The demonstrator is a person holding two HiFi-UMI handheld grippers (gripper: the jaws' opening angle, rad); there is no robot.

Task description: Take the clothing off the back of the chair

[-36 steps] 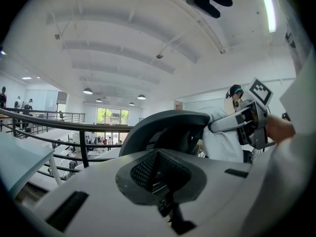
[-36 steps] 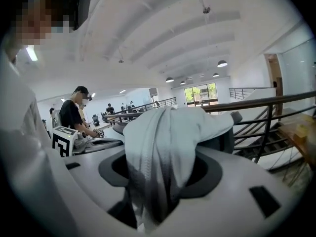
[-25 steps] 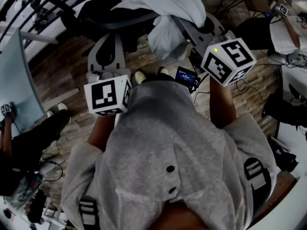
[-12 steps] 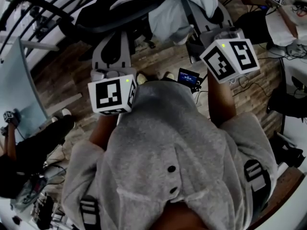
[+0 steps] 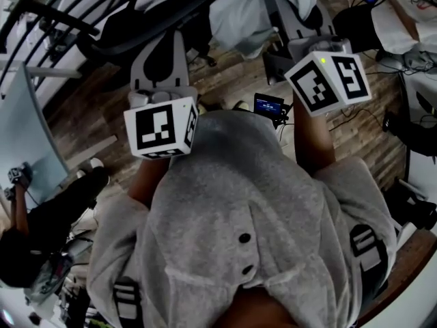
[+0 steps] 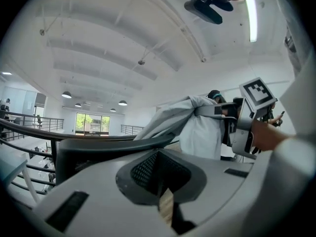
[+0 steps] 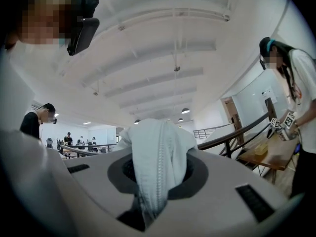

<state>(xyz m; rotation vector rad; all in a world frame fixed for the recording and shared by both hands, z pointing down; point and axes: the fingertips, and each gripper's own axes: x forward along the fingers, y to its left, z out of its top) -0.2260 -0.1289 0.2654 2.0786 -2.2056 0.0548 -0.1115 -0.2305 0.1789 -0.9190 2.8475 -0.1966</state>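
A white garment [image 5: 239, 12] hangs bunched at the top of the head view, clear of the black chair back [image 5: 136, 26]. My right gripper [image 5: 280, 9] is shut on a fold of it. In the right gripper view the cloth [image 7: 153, 157] spills out between the jaws of that gripper [image 7: 148, 201]. My left gripper [image 5: 164, 46] is held level beside the chair, shut, with nothing in it. In the left gripper view this gripper [image 6: 165, 204] sits just below the chair's curved top edge [image 6: 94, 149]. To the right there, the garment [image 6: 200, 130] stretches out from the right gripper's jaws.
A metal railing [image 5: 41, 19] runs along the top left, with a pale blue panel [image 5: 20, 128] below it. Another person [image 5: 41, 203] stands low on the left. Desks and cables [image 5: 410, 33] crowd the right side. A person [image 7: 291, 98] stands by a wooden table [image 7: 266, 154].
Both grippers have risen and moved toward the top of the head view. The white garment has gone up with the right gripper, further off the chair back.
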